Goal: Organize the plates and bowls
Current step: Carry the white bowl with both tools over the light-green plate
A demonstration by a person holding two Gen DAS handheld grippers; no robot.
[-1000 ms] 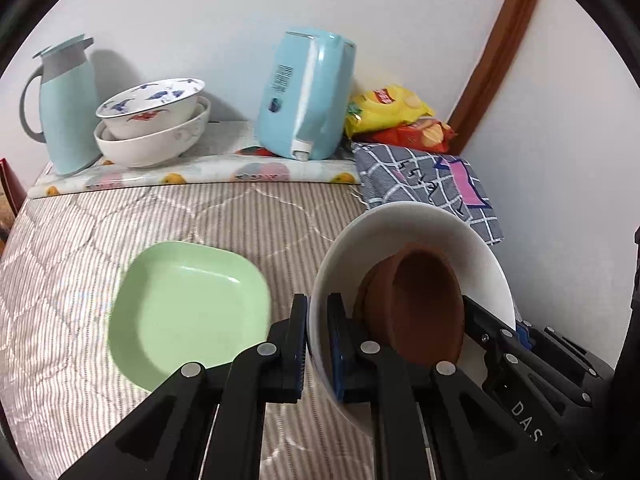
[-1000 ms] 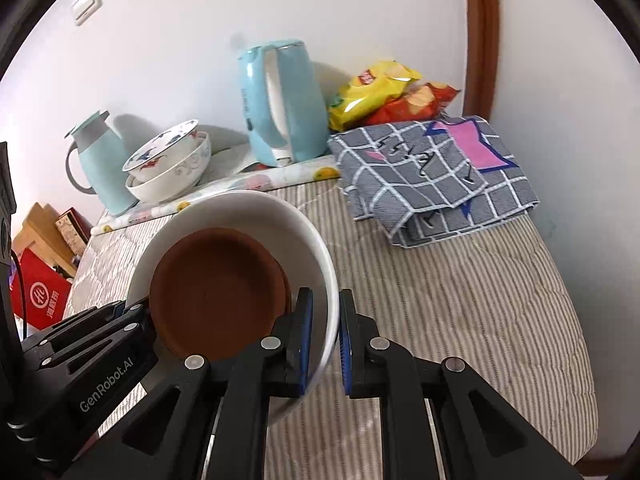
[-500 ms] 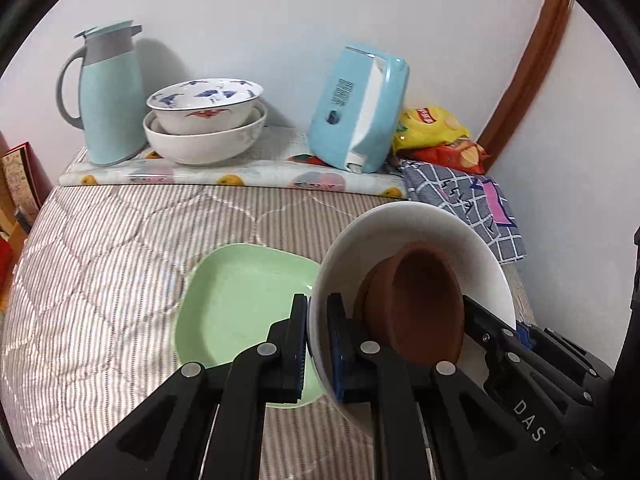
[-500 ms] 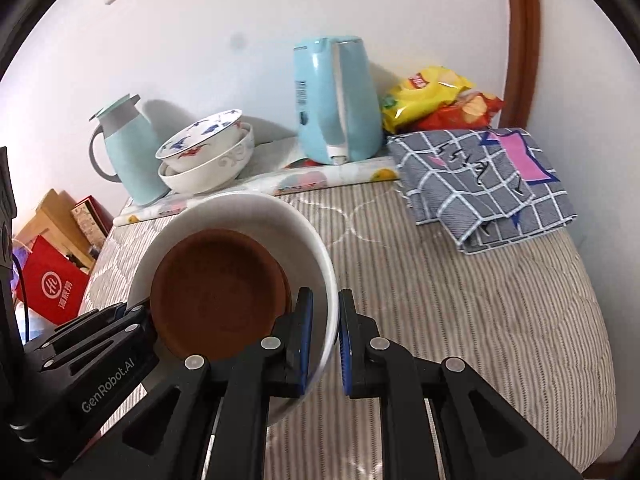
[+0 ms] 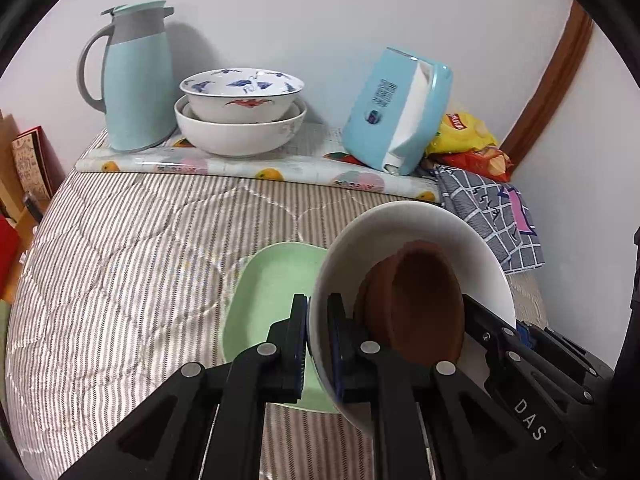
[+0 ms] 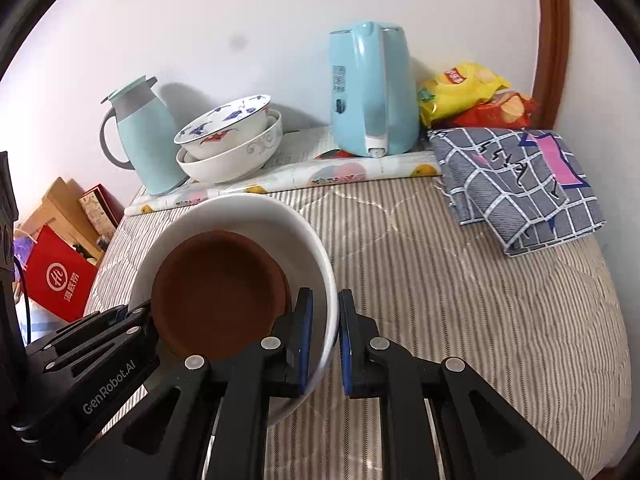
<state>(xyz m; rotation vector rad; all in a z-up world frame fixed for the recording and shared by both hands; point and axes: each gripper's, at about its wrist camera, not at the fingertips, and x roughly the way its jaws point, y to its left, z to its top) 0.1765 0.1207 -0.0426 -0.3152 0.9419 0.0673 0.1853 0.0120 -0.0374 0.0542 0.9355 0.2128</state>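
Note:
A white bowl with a brown bowl nested inside hangs above the striped bed cover, held from both sides. My left gripper is shut on its left rim; my right gripper is shut on its right rim. The same white bowl and brown bowl fill the lower left of the right wrist view. Partly under the held bowl lies a light green square plate. Two stacked bowls, a blue-patterned one inside a white one, stand at the back by the wall; the stacked bowls show in the right wrist view too.
A pale blue thermos jug stands left of the stack, a blue electric kettle to its right. Chip bags and a folded checked cloth lie at the far right. Boxes and a red bag sit beside the bed.
Both grippers carried the white bowl leftwards over the bed cover. The green plate, once clear to its left, is now partly beneath it. The grips have not changed.

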